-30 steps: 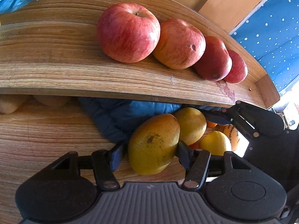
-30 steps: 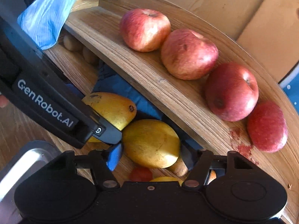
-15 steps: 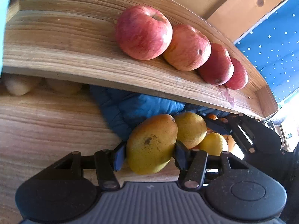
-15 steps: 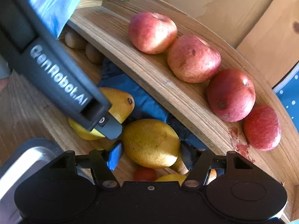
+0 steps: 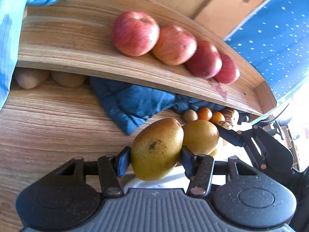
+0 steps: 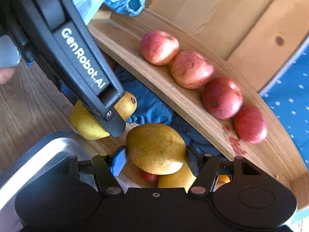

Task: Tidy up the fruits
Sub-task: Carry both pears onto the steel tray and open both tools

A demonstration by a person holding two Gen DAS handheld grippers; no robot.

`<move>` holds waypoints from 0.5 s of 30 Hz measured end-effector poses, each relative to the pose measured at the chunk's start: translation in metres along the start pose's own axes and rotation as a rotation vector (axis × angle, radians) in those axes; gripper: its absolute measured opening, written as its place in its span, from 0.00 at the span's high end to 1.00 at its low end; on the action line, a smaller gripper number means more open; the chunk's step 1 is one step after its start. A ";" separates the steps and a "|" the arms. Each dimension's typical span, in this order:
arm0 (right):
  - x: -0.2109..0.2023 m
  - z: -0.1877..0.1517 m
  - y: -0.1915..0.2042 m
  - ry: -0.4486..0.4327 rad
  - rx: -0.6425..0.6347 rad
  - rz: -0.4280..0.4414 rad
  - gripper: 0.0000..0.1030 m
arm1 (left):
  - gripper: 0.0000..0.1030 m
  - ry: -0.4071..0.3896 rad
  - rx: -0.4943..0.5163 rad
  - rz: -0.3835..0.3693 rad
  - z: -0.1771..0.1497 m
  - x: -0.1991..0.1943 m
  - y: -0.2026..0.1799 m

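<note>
**Two pears gripped, one in each gripper, below the apple shelf**

Holding a pear apiece, both grippers hang over the wooden table (image 5: 48, 119) in front of the raised shelf (image 5: 77, 44). The left gripper (image 5: 152, 159) is clamped on a speckled yellow-brown pear (image 5: 157, 148), its blue pads pressing the fruit's flanks; the pear's long axis runs forward and to the right, stem end away from the camera. The right gripper (image 6: 155, 159) is likewise closed on a second pear (image 6: 156, 148), which lies almost crosswise between the pads. In the left wrist view this second pear touches the first on its right side, so the two fruits sit shoulder to shoulder and any sideways move by either hand risks a bump.

Four red apples (image 5: 136, 32) line the shelf in a touching row, skins streaked and matt. Under the shelf lie a quilted blue cloth (image 5: 131, 100), small oranges (image 5: 204, 113) and pale brown fruits I cannot identify. A shiny metal tray (image 6: 38, 154) sits at the lower left of the right wrist view, near the left gripper, and seems the likelier drop spot. The pears look firm, smooth and rounded, so liable to roll once released.
</note>
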State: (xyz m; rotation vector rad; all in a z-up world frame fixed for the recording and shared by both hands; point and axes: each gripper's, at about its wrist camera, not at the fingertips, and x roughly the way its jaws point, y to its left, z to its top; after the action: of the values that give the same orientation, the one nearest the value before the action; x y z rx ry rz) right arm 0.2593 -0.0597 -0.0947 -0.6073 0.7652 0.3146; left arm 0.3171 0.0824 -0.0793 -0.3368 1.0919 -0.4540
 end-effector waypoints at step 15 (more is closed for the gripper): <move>-0.095 -0.072 -0.023 0.021 0.208 -0.188 0.36 | 0.43 0.037 0.150 -0.074 -0.032 0.006 -0.086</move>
State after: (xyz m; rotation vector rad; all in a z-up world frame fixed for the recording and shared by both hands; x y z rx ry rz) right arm 0.1653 -0.1266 -0.0578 -0.4818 0.7439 0.0548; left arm 0.2744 0.0040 -0.0561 -0.2377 1.0764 -0.6070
